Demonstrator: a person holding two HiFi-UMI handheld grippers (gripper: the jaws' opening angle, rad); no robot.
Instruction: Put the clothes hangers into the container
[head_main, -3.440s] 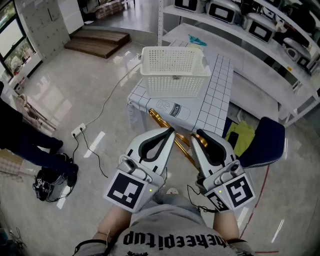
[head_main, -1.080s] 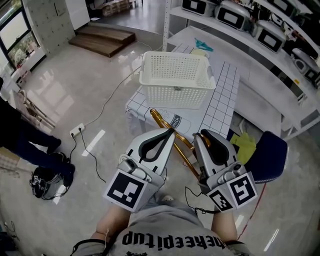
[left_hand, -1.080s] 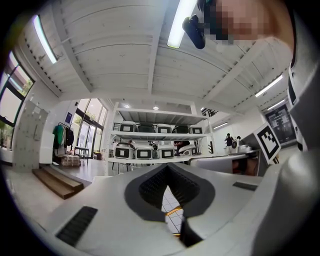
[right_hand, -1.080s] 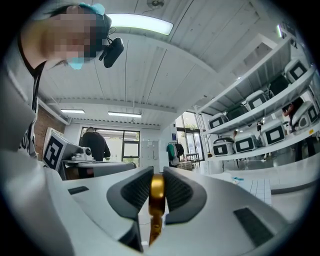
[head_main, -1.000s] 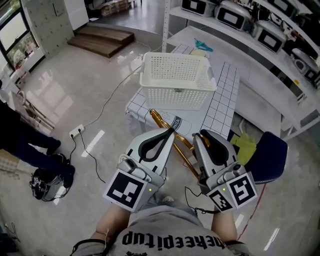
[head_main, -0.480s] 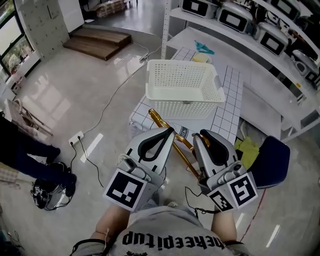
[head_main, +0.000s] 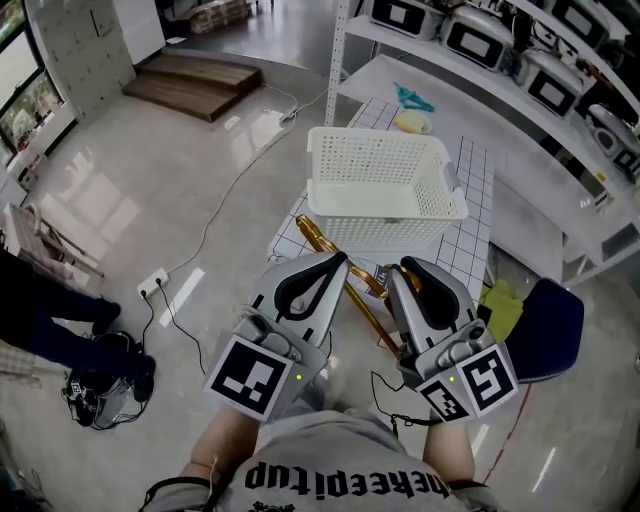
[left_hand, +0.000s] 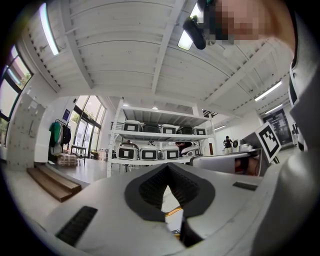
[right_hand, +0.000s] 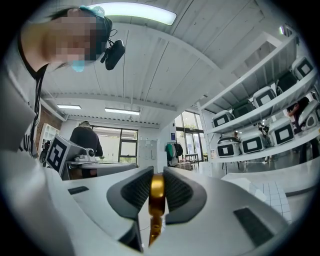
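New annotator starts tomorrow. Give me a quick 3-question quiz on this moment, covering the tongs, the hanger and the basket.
1. True or false: the left tongs grip the white basket.
2. Multiple choice: what do the right tongs hold? A) a gold hanger B) the basket's rim C) nothing
3. Short answer: are the left tongs' jaws apart or together?

Key
1. False. The basket stands on the table beyond both tongs, and neither touches it.
2. A. The gold hanger sits pinched between the jaws.
3. Together, with nothing between them.
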